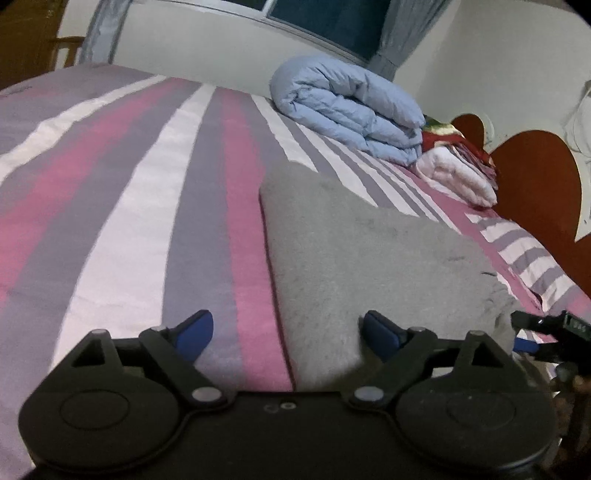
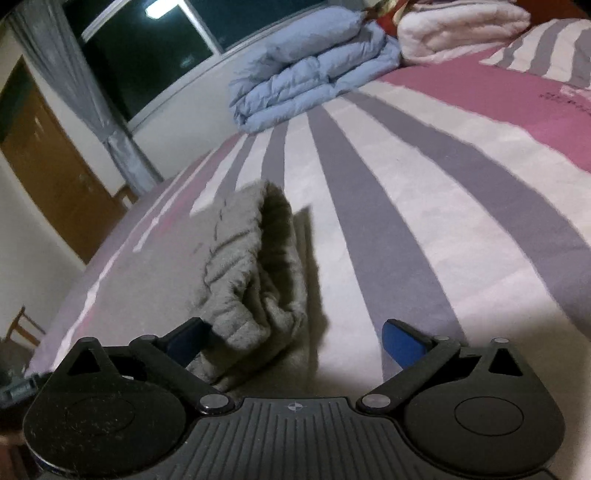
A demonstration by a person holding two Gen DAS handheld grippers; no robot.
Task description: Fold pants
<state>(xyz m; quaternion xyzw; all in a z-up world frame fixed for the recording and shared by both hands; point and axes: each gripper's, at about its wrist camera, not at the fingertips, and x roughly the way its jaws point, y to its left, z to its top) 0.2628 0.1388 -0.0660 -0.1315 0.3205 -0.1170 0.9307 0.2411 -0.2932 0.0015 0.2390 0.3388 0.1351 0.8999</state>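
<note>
Black linkage and blue pads of the left gripper (image 1: pixel 288 334) filled the bottom of the left wrist view, the tool pitched downward over the bed (image 1: pixel 110 206), its jaws spread wide with nothing clamped between them. Its left pad hung over the striped sheet, while its right pad (image 1: pixel 380 332) sat over the near end of the gray pants (image 1: pixel 369 251); whether that pad touched the cloth was hard to judge through the blur. From this side the pants lay folded into a flat slab on the pink, gray and white stripes, their long axis running away from the camera toward the folded blue duvet (image 1: pixel 351 110) by the wall, with one straight folded edge on the left. At the right border a black piece of the other tool showed beside the pants' bunched corner. The right gripper (image 2: pixel 295 343) in its own view was likewise tilted down, jaws wide apart; the rumpled, ribbed end of the pants (image 2: pixel 251 266) lay against its left pad and partly between the jaws, unpinched, while the right pad (image 2: pixel 402 343) stood clear over bare sheet. A folded white blanket (image 2: pixel 461 29) sat beside the duvet.
</note>
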